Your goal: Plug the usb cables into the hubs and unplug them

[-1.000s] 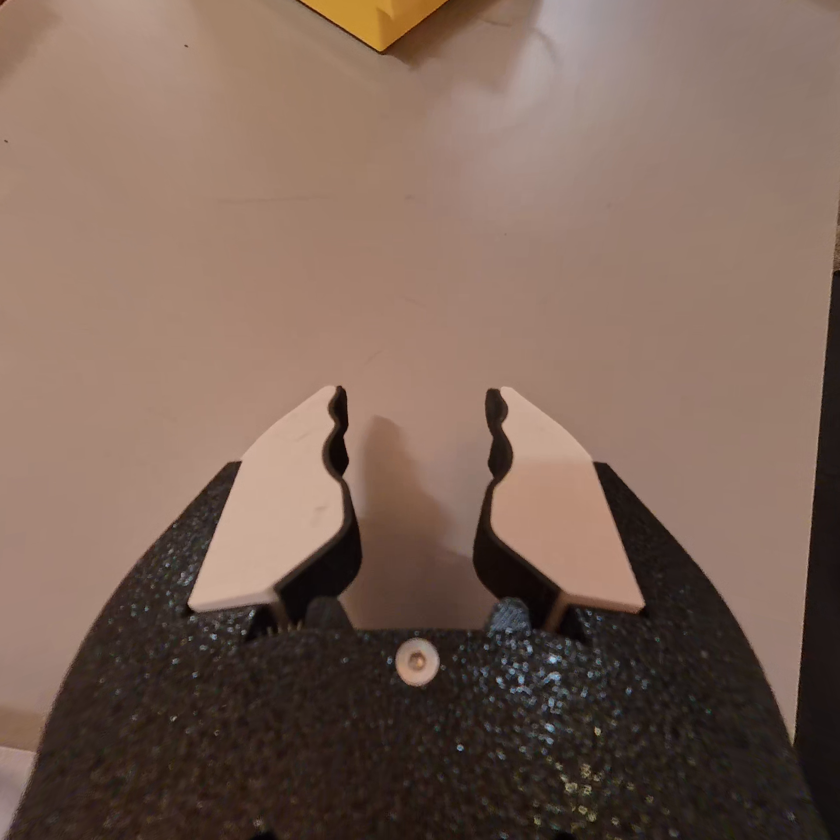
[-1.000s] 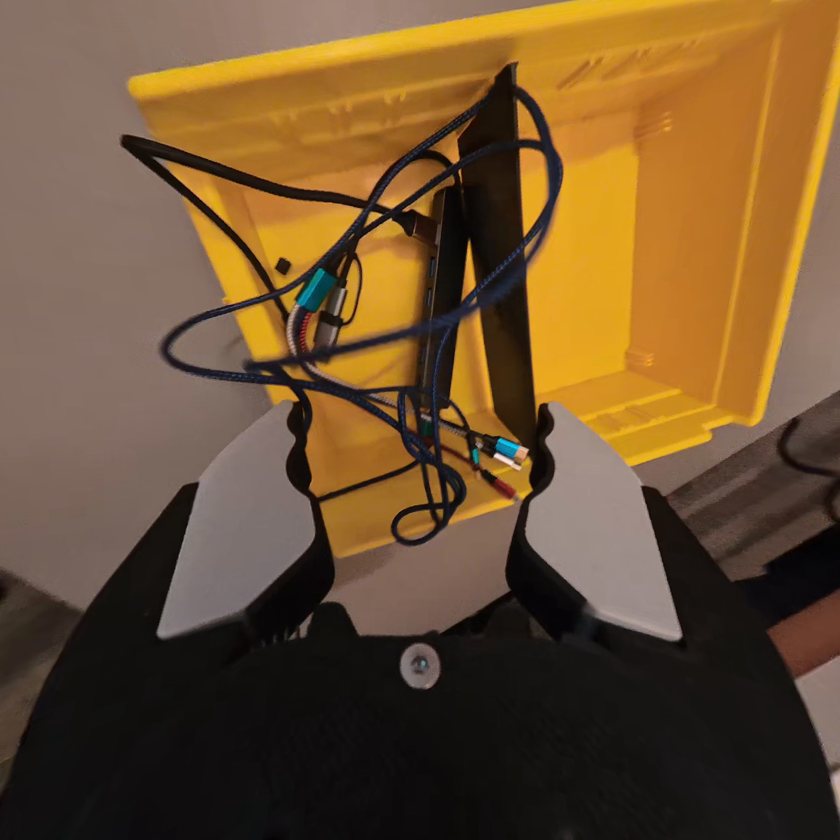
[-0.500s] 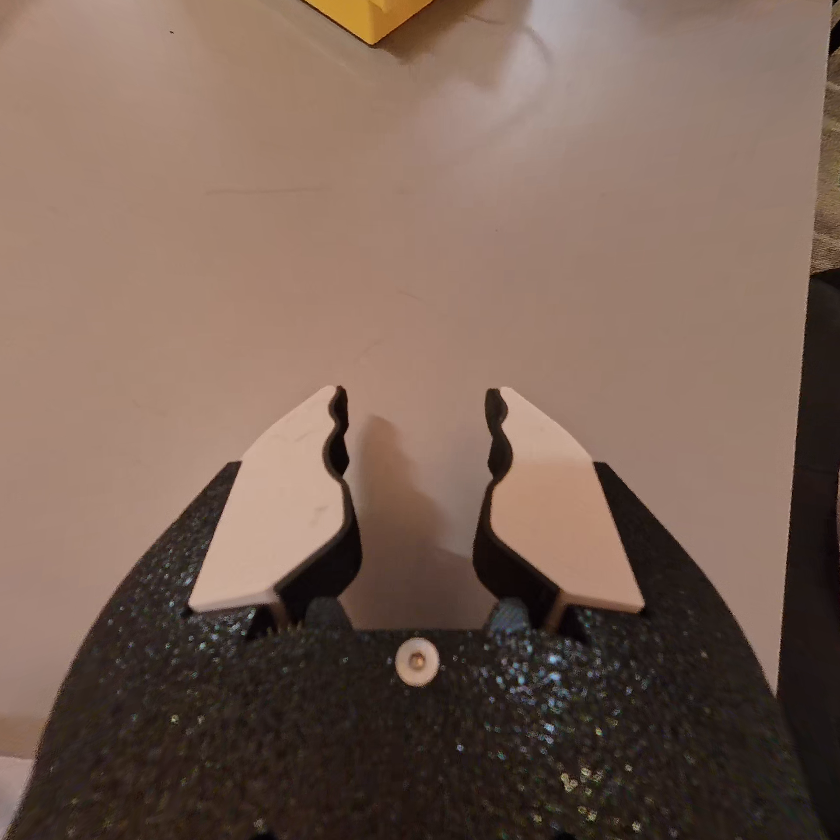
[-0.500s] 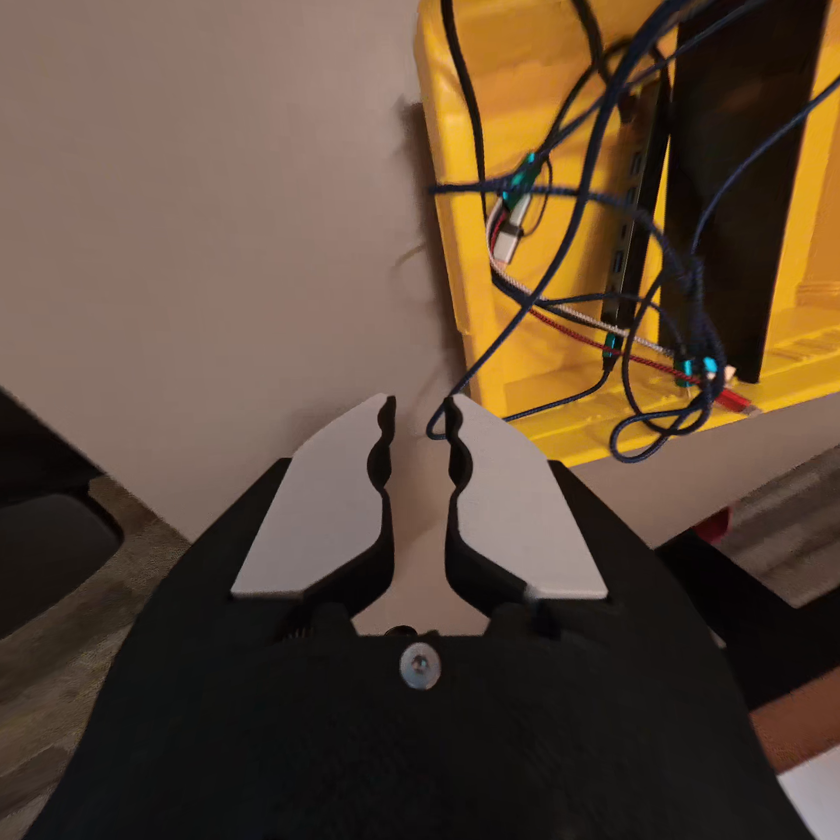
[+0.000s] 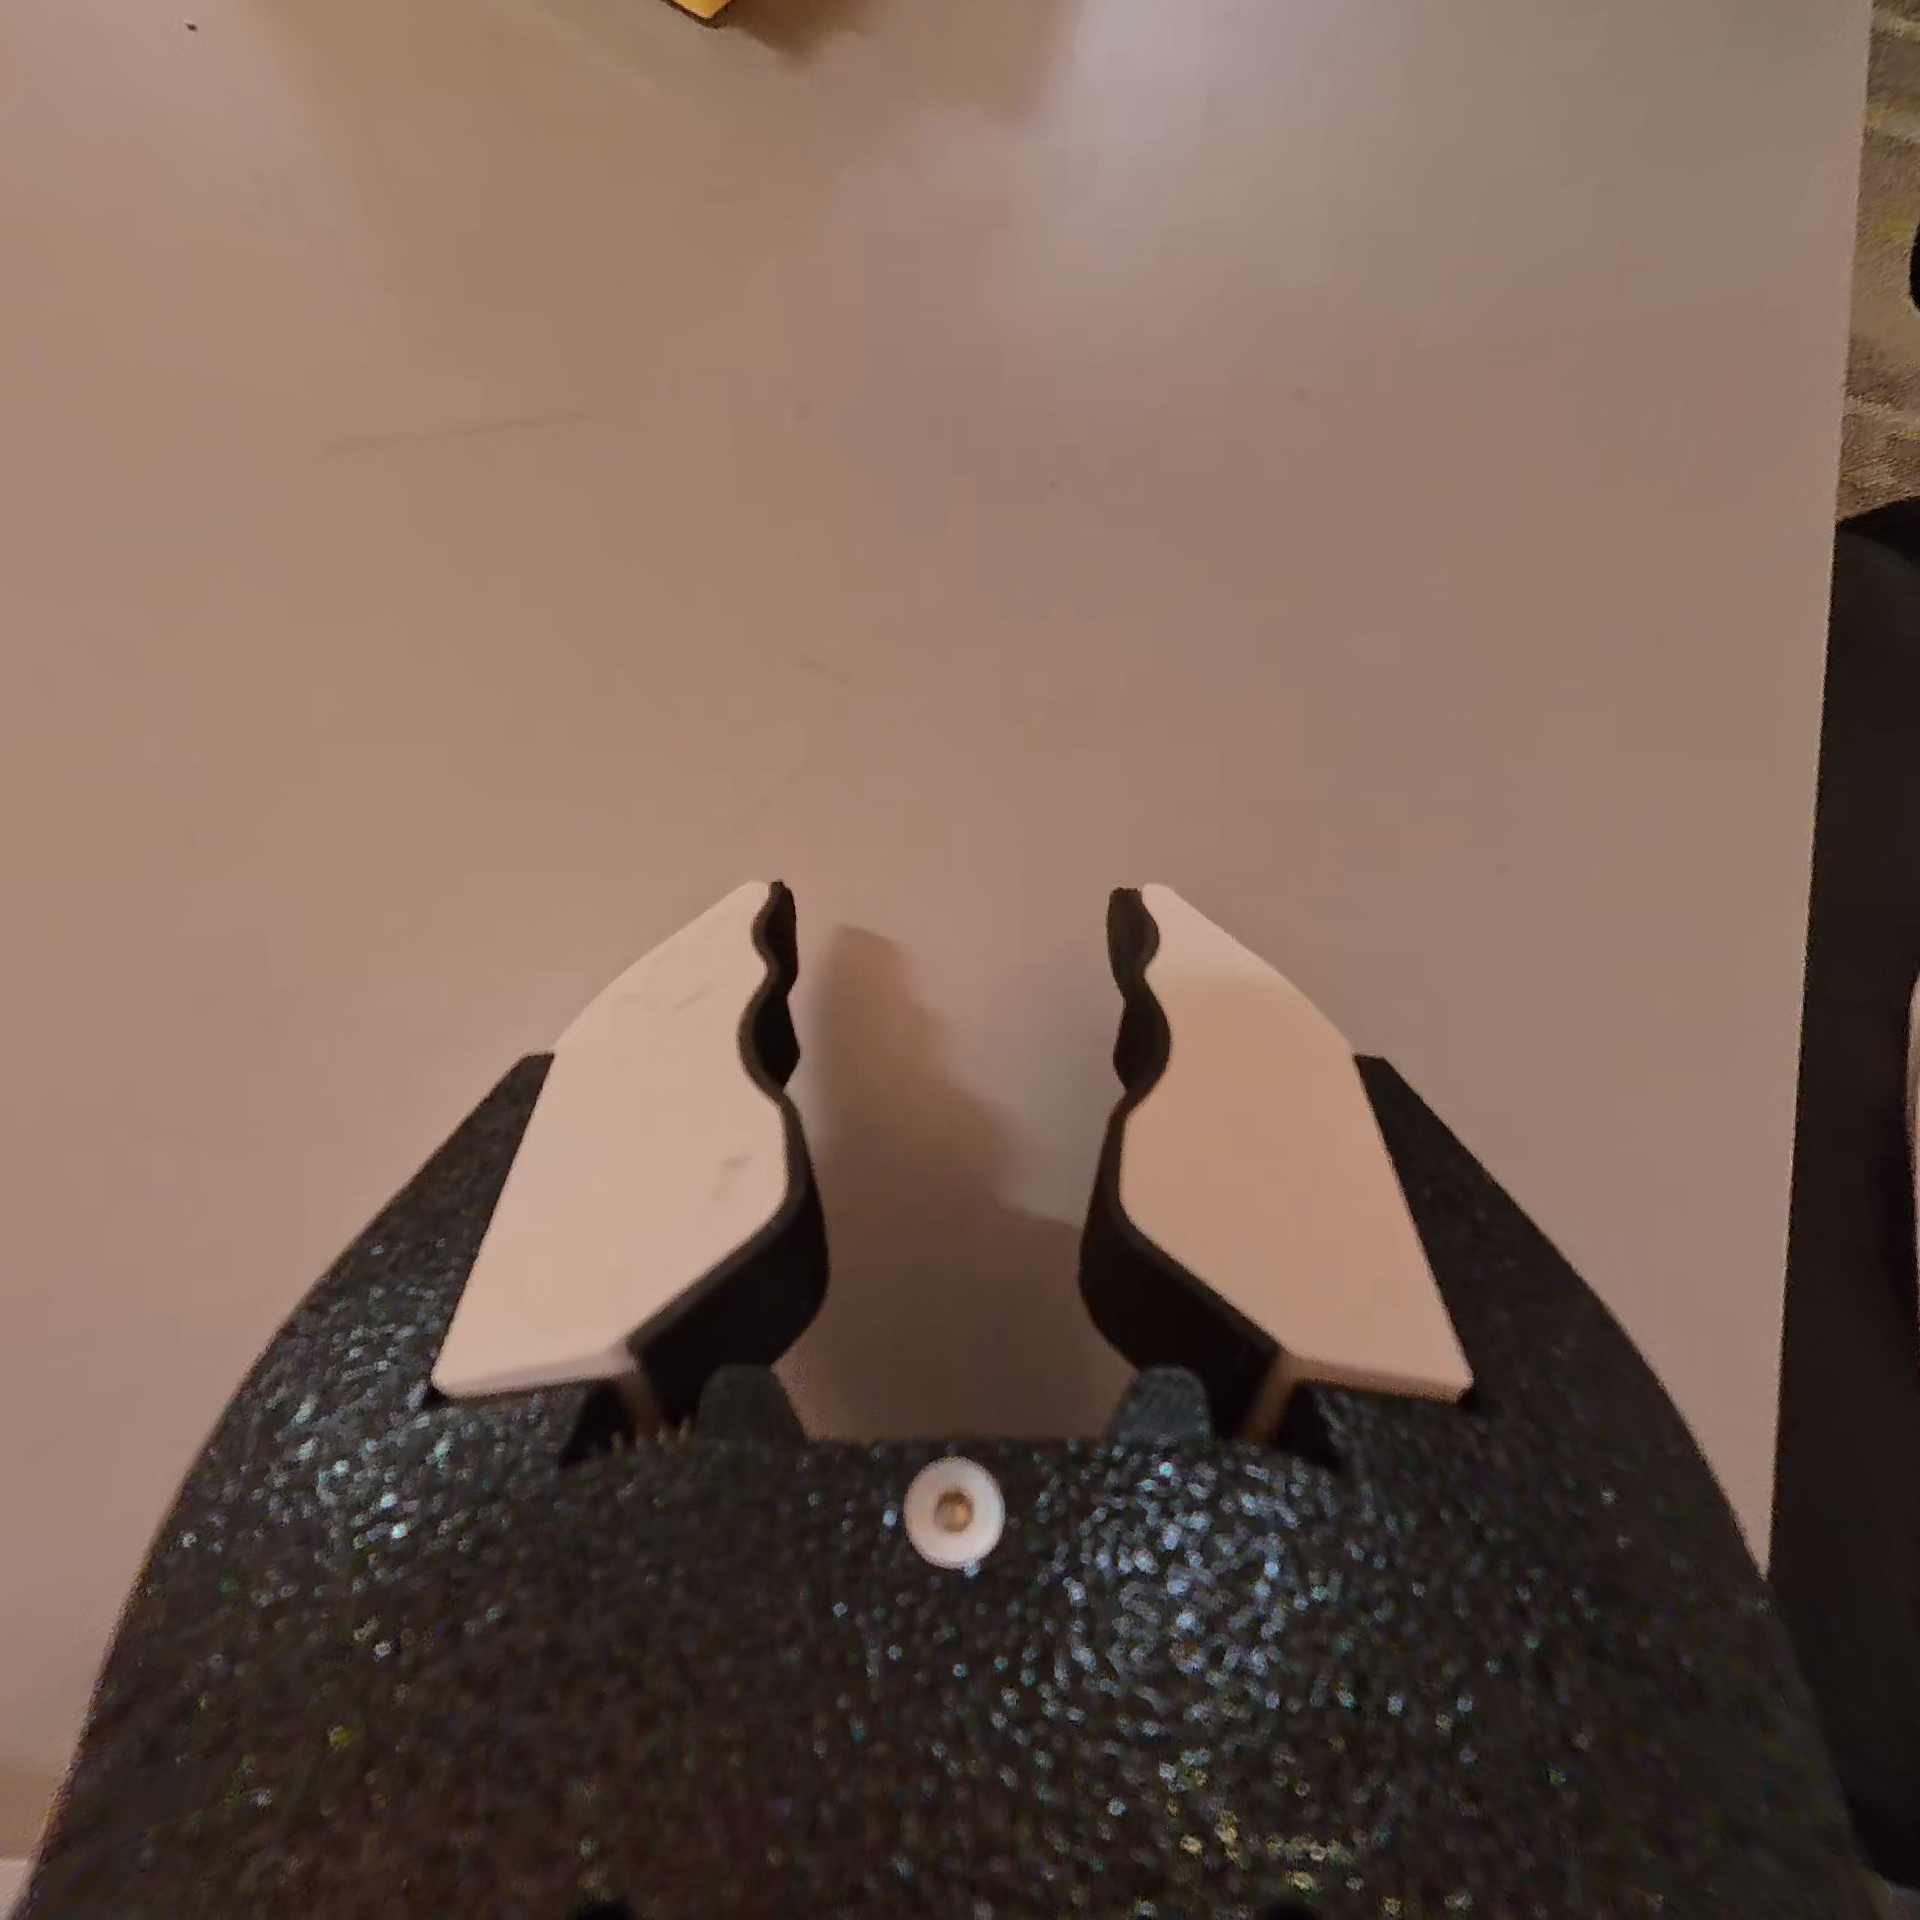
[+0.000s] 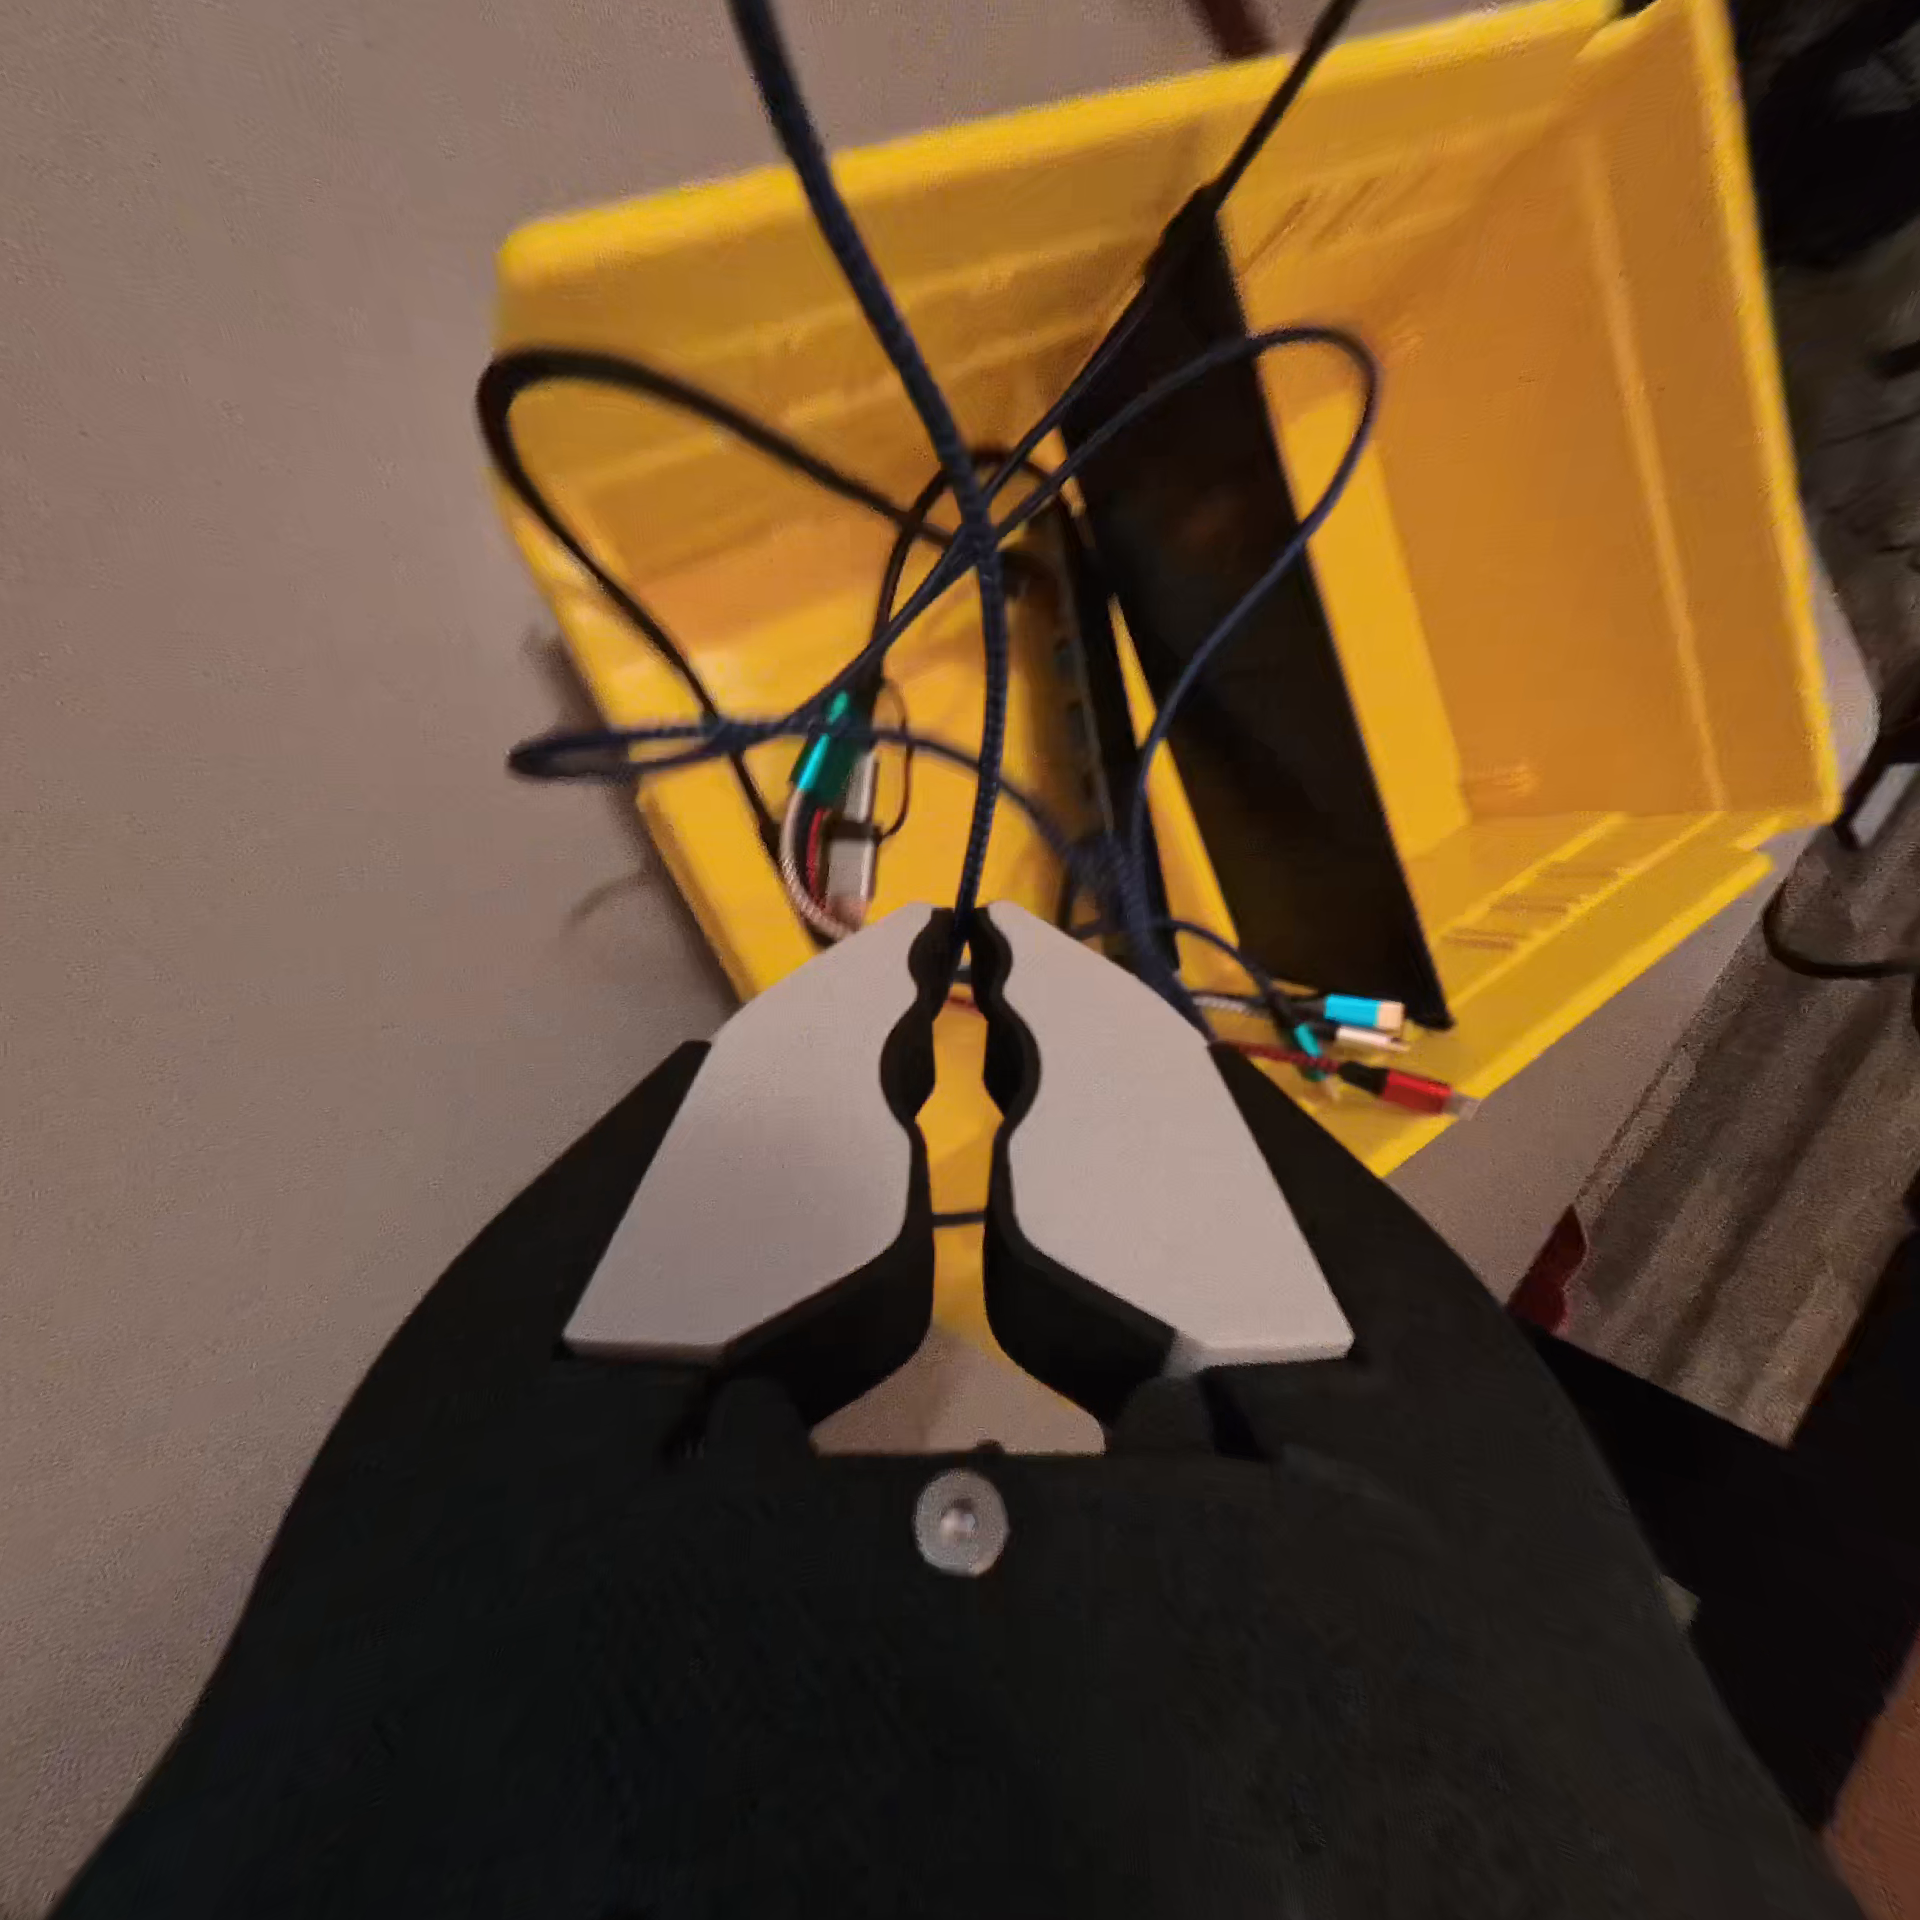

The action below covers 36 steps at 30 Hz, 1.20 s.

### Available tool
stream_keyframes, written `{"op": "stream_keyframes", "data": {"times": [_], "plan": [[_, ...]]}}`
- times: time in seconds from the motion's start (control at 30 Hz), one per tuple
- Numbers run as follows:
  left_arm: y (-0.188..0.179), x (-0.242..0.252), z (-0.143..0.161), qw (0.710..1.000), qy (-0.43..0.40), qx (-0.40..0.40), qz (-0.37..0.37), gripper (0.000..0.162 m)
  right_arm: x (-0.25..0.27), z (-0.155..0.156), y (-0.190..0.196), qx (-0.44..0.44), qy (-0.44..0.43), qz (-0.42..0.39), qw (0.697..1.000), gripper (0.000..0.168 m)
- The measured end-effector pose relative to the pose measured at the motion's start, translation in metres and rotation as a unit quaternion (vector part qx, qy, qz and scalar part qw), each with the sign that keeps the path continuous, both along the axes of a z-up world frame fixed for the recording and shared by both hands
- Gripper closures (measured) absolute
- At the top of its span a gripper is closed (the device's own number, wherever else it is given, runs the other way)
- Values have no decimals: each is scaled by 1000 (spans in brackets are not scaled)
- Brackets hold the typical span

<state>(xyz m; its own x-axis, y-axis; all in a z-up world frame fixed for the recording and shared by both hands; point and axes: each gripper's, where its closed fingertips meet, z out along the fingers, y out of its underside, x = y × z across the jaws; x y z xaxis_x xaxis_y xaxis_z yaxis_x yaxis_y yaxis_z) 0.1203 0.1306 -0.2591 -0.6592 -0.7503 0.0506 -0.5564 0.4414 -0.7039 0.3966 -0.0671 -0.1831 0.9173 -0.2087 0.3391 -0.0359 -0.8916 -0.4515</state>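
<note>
right gripper pinched shut on dark blue braided cable, at fingertips, centre of right wrist view; likely grip on mid-length to drag tangle out of yellow bin. cable runs to top edge, looped with others. slim dark hub propped against black divider inside bin. loose plugs at bin's lower right rim. left gripper empty, fingers apart, over bare table, probably waiting; bin corner at top edge.

No readable writing, label, brand mark, number or sign appears in either wrist view.
</note>
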Motion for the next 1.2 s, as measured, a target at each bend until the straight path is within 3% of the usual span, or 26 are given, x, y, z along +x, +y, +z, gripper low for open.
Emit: {"op": "stream_keyframes", "data": {"times": [0.13, 0.4, 0.47, 0.5, 0.53, 0.63, 0.73, 0.83, 0.97, 1.07, 1.2], "plan": [[-1, 2, -4, 1000, 9, -11, 5, 104, 32, -11, 21, 58, -13, -65, 996, 165], [0, 1, -8, 1000, 14, -13, 3, 104, 27, -67, 36, 13, 25, -49, 998, 164], [2, 1, -9, 1000, 16, -18, 7, 104, 20, -62, 33, 21, 40, -37, 998, 165], [3, 1, -9, 1000, 17, -20, 9, 105, 13, -58, 31, 31, 69, -35, 997, 150], [4, 1, -9, 1000, 18, -22, 10, 105, 4, -53, 31, 47, 106, -29, 993, 119], [5, 2, -9, 999, 17, -31, 15, 105, -23, -35, 21, 68, 191, -2, 979, 97], [3, 3, -8, 999, 19, -42, 16, 105, -37, -9, 11, 120, 199, 28, 972, 71], [1, 3, -8, 999, 21, -38, 13, 105, -40, 21, 6, 208, 191, 19, 959, 71], [-3, 2, 2, 999, 8, -38, 5, 105, -64, 59, 18, 328, 115, 24, 937, 78], [-6, 2, 27, 997, -22, -73, 9, 105, -111, 58, 45, 353, 94, 66, 928, 78], [13, -2, 85, 987, -87, -115, 68, 105, -170, 44, 94, 376, 110, 123, 912, 80]]}}
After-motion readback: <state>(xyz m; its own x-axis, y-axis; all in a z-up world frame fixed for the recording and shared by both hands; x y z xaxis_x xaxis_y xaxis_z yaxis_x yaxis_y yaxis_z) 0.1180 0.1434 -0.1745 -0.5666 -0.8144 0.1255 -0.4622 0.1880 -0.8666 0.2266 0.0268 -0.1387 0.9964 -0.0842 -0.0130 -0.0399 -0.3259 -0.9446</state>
